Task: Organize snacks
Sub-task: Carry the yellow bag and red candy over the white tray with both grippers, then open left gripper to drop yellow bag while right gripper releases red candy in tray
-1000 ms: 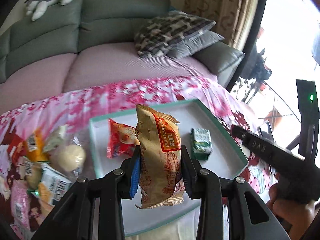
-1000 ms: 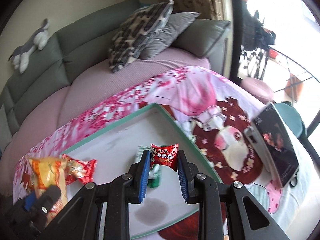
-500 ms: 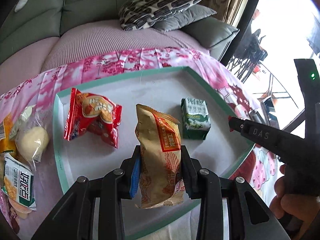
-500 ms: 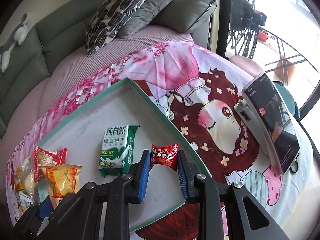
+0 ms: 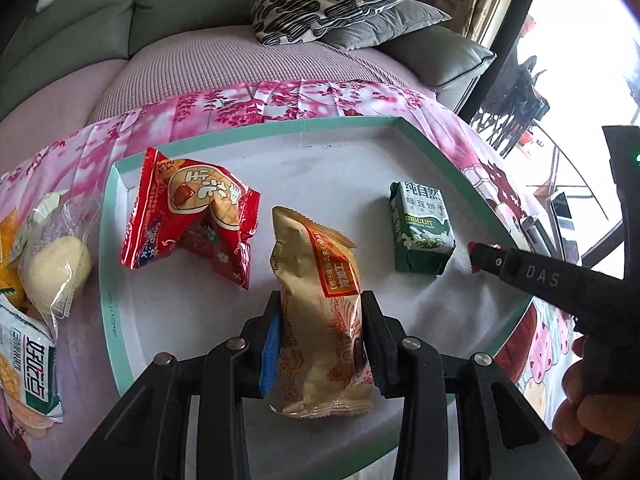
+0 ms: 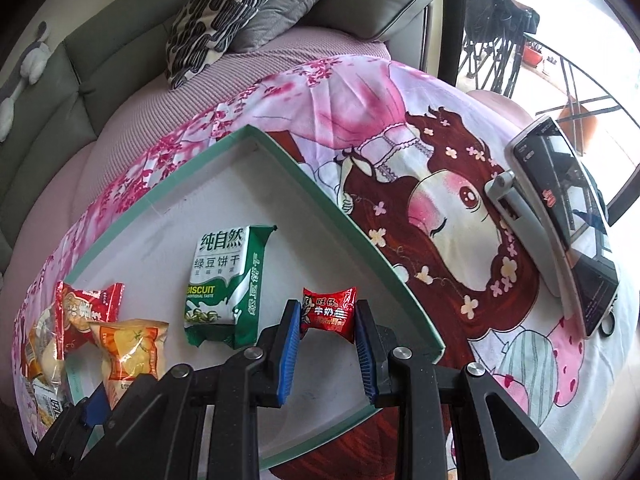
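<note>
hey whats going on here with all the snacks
A person holds a gripper in each hand over a green-rimmed tray on a pink floral cloth. The left gripper is shut on a tan snack bag; the right gripper is shut on a small red candy. A red snack pack and a green biscuit pack already lie in the tray; more snacks wait beside it.

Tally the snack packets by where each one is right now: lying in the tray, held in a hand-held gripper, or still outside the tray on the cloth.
Lying in the tray: 2, the red packet and the green biscuit pack
Held in a hand-held gripper: 2, the tan packet and the small red candy
On the cloth outside the tray: at least 3 visible, partly cut off at the frame edge
Total: at least 7
</note>
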A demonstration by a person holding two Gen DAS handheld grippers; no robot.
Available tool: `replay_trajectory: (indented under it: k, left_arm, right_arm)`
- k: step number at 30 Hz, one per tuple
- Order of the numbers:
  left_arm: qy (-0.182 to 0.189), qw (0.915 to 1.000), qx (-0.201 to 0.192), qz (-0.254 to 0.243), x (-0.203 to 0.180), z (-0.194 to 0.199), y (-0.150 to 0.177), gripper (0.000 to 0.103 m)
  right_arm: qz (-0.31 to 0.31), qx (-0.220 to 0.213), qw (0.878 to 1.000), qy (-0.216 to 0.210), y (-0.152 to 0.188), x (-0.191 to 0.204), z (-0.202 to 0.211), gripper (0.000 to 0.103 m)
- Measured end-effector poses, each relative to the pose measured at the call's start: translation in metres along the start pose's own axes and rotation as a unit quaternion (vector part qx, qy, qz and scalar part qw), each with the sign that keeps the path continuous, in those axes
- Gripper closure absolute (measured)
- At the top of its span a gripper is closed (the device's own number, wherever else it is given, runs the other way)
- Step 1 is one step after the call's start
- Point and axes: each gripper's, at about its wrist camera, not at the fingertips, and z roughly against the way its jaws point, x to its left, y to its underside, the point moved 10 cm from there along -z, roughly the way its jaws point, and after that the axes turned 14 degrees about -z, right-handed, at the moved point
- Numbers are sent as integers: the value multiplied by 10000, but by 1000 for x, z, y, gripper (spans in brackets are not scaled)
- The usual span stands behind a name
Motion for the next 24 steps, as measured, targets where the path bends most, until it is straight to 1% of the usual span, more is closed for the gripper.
replay_trajectory:
  k: [4, 8, 10, 12, 14, 19, 21, 22, 24]
  left_arm:
    - [-47, 10000, -14, 43, 3, 0, 0, 63]
    - [-64, 9999, -5, 121, 6, -1, 2, 59]
    - [-91, 9998, 26, 177, 8, -2, 3, 54]
    - [-135, 9996, 83, 214, 10, -2, 5, 47]
    - [-147, 9993, 176, 283, 11, -3, 7, 43]
    - [-82, 9992, 190, 335, 10, 2, 7, 42]
    - [-117, 9994, 144, 283, 9, 7, 4, 41]
    - [-141, 9995, 112, 253, 8, 11, 2, 41]
    - [-176, 9996, 36, 215, 8, 18, -1, 40]
  right_arm:
    - [31, 54, 10000, 3, 3, 2, -3, 74]
    - [79, 114, 9999, -6, 6, 6, -5, 73]
    - [92, 112, 9999, 11, 6, 6, -5, 73]
    - [82, 119, 9999, -7, 6, 7, -4, 73]
    - [49, 114, 9999, -17, 5, 6, -3, 73]
    - [13, 55, 10000, -46, 3, 9, 0, 66]
    - [41, 2, 10000, -51, 1, 11, 3, 61]
    - [47, -36, 10000, -69, 0, 12, 6, 56]
    - [8, -127, 9998, -161, -2, 13, 12, 54]
